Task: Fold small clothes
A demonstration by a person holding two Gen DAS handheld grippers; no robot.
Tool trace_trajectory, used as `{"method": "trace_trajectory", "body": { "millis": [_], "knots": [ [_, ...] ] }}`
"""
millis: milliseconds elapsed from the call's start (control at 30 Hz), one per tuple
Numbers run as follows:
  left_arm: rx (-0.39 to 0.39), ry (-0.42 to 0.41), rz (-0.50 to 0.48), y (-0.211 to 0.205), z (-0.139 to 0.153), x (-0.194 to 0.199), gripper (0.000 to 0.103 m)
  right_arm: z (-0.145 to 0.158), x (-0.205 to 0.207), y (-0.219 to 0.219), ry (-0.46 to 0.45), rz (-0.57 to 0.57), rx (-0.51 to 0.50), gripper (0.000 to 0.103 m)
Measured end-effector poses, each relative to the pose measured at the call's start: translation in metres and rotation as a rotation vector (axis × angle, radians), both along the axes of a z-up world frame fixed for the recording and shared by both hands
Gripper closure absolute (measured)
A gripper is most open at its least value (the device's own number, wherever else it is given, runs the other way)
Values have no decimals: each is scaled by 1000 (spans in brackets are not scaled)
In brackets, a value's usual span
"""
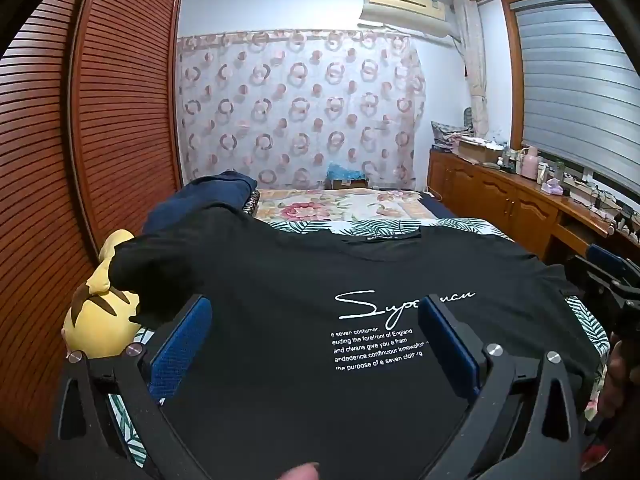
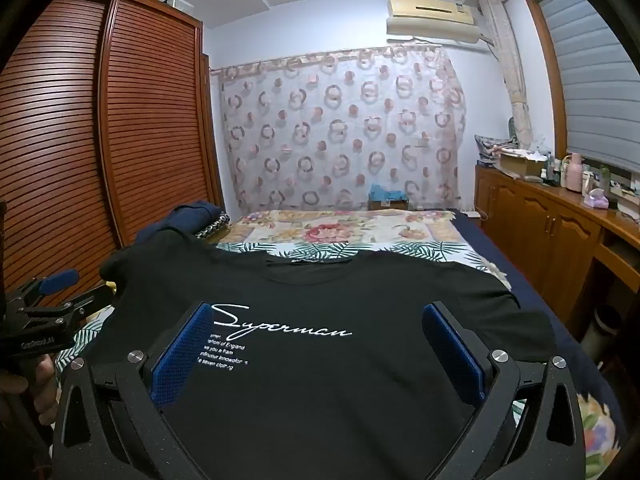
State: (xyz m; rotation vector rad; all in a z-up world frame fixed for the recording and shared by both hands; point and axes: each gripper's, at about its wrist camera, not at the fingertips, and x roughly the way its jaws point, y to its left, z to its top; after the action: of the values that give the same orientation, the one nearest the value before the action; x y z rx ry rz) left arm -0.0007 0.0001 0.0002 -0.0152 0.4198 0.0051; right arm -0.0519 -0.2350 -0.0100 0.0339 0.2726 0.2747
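Black shirt (image 1: 320, 360) flat, print up, at near edge of bed (image 2: 360, 232); my left claw (image 1: 316, 336) and right claw (image 2: 320, 344) both released, hovering; next: grasp side, fold

Left gripper (image 1: 316, 344): jaws spread wide, blue pads (image 1: 180, 354) facing inward, nothing between them, tilted slightly downward. Seen from the right wrist view at far left, side-on, carried by a hand (image 2: 42, 384) on the grip below. Fingertip (image 1: 302, 472) showing at the bottom edge of the left wrist view.

Right gripper (image 2: 318, 350): jaws spread wide, blue pads (image 2: 452, 354) clear of any contact, angled a little below level. Seen from the left wrist view at far right, hand (image 1: 618, 380) under it.
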Motion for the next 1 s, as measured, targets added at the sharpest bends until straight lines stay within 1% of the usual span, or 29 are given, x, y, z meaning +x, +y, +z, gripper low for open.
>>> {"method": "trace_trajectory", "body": {
  "millis": [100, 133, 667, 1000],
  "knots": [
    [0, -3, -2, -1, 1, -1, 0, 0, 0, 0, 0, 1, -5, 0],
    [-7, 10, 1, 0, 0, 1, 0, 0, 0, 0, 0, 2, -5, 0],
    [-8, 7, -1, 1, 0, 1, 0, 1, 3, -1, 7, 4, -2, 0],
    [-3, 4, -2, 2, 11, -4, 0, 1, 4, 1, 6, 3, -3, 0]
  ]
}}
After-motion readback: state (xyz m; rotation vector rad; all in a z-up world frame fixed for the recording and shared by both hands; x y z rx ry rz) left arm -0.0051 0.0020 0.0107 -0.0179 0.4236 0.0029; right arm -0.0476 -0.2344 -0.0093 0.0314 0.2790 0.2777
